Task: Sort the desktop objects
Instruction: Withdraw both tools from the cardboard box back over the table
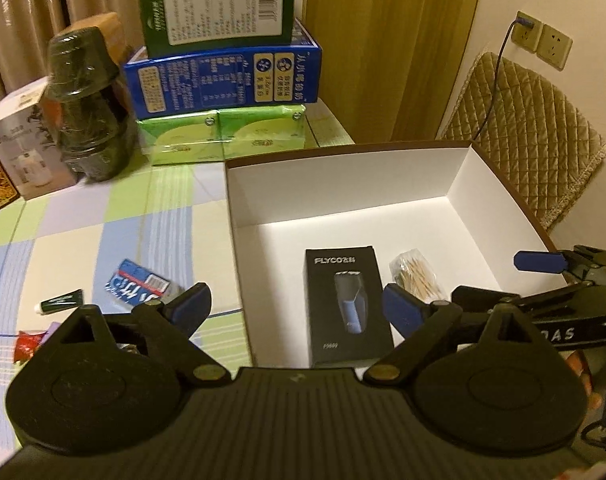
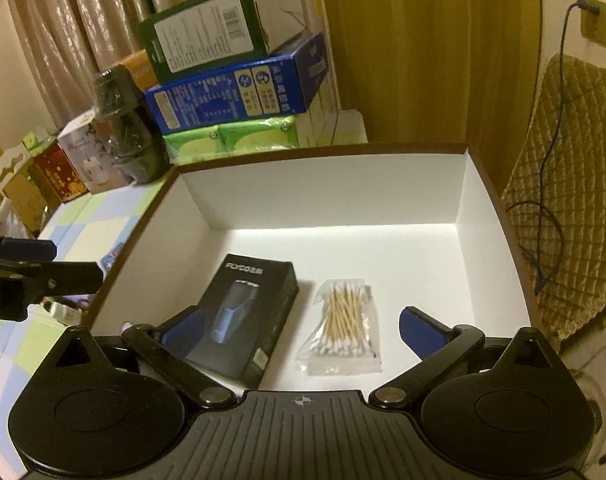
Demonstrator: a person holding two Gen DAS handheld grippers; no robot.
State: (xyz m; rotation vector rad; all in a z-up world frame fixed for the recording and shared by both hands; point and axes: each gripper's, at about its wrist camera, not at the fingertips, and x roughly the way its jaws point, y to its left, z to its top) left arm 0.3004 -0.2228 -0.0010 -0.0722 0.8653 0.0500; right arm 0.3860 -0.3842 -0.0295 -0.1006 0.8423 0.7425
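Observation:
A white open box [image 1: 343, 184] [image 2: 327, 200] holds a black FLYCO shaver box [image 1: 347, 304] [image 2: 247, 316] and a clear bag of cotton swabs [image 1: 417, 276] [image 2: 343, 324]. My left gripper [image 1: 295, 304] is open and empty over the box's near left edge. My right gripper [image 2: 299, 328] is open and empty above the box's near side, the swabs between its fingers below. On the checked tablecloth left of the box lie a blue packet [image 1: 137, 284], a small dark tube [image 1: 59, 302] and a red wrapper [image 1: 25, 346].
Stacked green and blue cartons [image 1: 223, 40] [image 2: 231, 72], a wrapped dark jar [image 1: 91, 104] [image 2: 123, 124] and small boxes [image 1: 19, 140] stand at the table's back. A quilted chair [image 1: 523, 128] [image 2: 571, 200] with a cable stands right of the box.

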